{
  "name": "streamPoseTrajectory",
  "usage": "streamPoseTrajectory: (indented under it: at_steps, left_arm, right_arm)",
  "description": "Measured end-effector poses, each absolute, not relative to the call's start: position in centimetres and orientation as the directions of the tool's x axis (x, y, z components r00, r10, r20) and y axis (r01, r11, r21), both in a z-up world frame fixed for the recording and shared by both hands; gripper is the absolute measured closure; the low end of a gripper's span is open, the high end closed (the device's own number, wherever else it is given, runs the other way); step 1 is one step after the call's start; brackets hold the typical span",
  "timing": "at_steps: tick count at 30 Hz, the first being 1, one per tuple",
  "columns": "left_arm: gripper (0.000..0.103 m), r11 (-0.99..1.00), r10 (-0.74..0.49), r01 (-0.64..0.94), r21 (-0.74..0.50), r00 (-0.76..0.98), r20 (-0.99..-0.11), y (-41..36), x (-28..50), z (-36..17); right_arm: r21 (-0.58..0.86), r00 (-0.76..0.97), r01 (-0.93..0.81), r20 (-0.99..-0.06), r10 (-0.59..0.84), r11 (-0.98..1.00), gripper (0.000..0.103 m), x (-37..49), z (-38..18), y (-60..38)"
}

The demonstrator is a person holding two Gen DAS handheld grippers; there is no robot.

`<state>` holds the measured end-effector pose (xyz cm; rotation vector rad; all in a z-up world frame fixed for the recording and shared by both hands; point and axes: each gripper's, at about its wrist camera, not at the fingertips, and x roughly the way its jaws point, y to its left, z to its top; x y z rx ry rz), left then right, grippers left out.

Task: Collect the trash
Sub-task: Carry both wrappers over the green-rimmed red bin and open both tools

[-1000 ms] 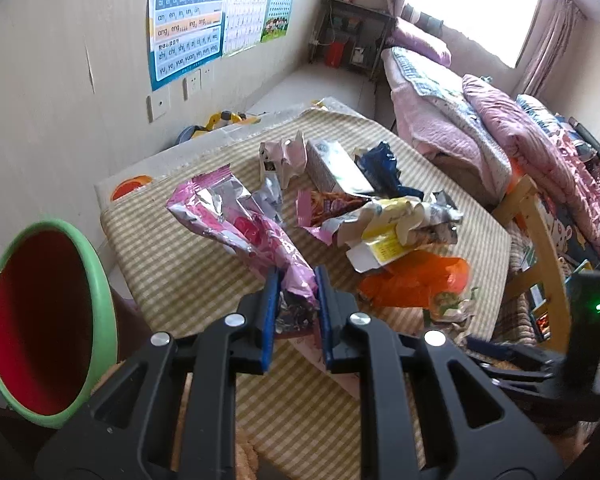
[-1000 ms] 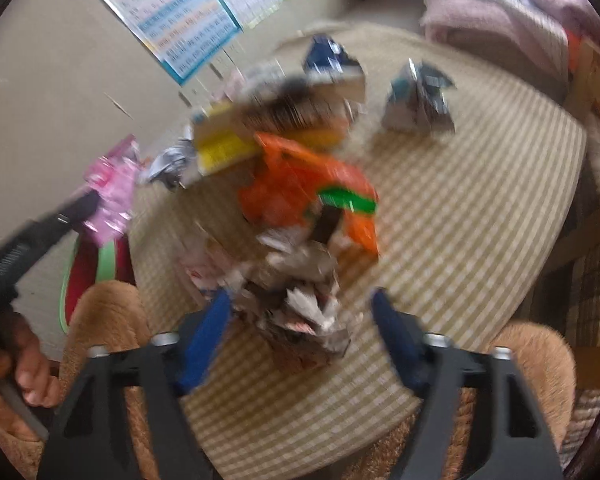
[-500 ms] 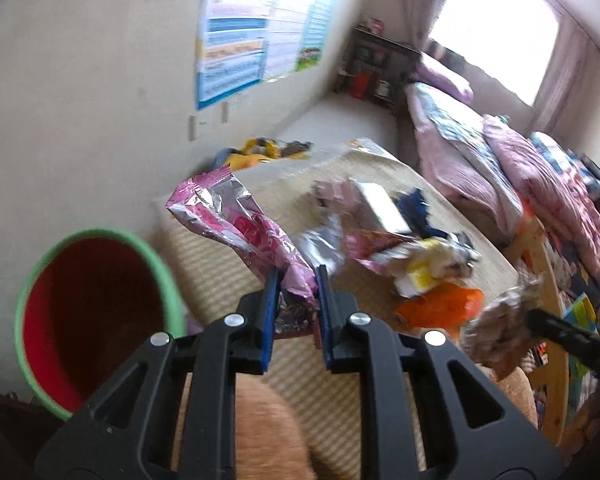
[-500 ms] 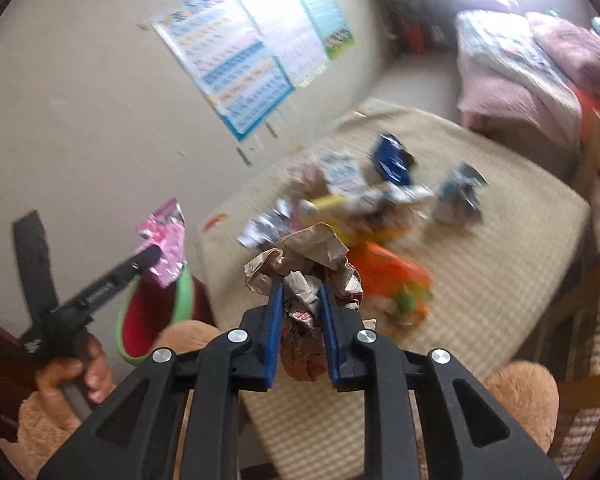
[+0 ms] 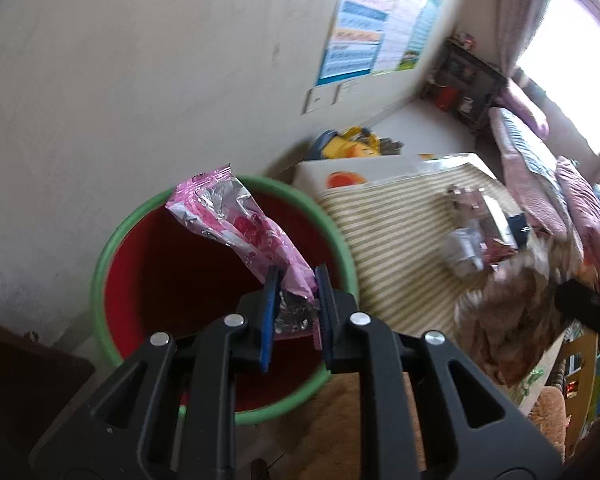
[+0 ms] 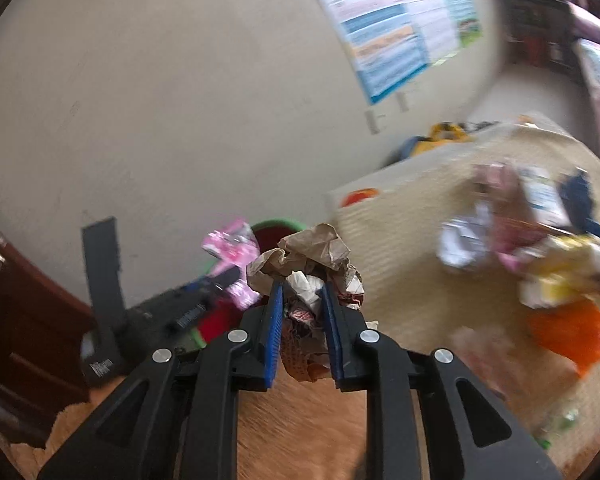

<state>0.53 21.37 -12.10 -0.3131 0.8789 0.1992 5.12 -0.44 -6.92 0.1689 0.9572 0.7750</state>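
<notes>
Two tools, one bin, one heap of litter. The left tool [image 5: 296, 280] is clamped on a pink wrapper [image 5: 236, 224], which juts toward 11 o'clock over the mouth of the bin [image 5: 340, 240]. The right tool [image 6: 300, 296] is clamped on a brown paper wad [image 6: 316, 248] bulging at 12 o'clock. A second ago the wrapper hung over the bench [image 5: 396, 240] and the right tool stood wide around the wad. Remaining litter [image 6: 540, 248] lies at 3 o'clock.
</notes>
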Motion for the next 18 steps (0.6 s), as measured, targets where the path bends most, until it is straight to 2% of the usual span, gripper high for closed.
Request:
streamPoseTrajectory:
  at_steps: [7, 8, 9, 10, 11, 18]
  left_arm:
    - [0.083, 0.909, 0.082, -0.38, -0.172, 0.566, -0.82, 24.4, -0.8, -14.6]
    - [0.072, 0.903, 0.092, -0.397, -0.168, 0.559, -0.824, 24.8, -1.0, -14.8]
    - [0.051, 0.896, 0.098, -0.41, -0.169, 0.556, -0.826, 25.1, -1.1, -14.9]
    - [0.038, 0.887, 0.112, -0.431, -0.168, 0.553, -0.826, 25.4, -1.3, -15.0]
    - [0.034, 0.879, 0.123, -0.446, -0.169, 0.554, -0.823, 25.7, -1.5, -15.1]
    - [0.034, 0.867, 0.126, -0.468, -0.169, 0.535, -0.835, 26.0, -1.5, -15.4]
  right_arm:
    - [0.501, 0.262, -0.543, -0.661, 0.703, 0.673, 0.079, 7.3, -7.9, 6.2]
    - [0.504, 0.26, -0.544, -0.659, 0.706, 0.671, 0.069, 7.3, -7.9, 6.8]
    - [0.509, 0.26, -0.543, -0.655, 0.71, 0.668, 0.052, 7.5, -8.1, 7.2]
    - [0.515, 0.261, -0.539, -0.651, 0.713, 0.667, 0.042, 7.7, -8.2, 7.6]
    - [0.514, 0.269, -0.535, -0.649, 0.712, 0.671, 0.034, 7.8, -8.3, 7.7]
    - [0.494, 0.321, -0.507, -0.652, 0.687, 0.706, 0.034, 7.3, -7.9, 4.9]
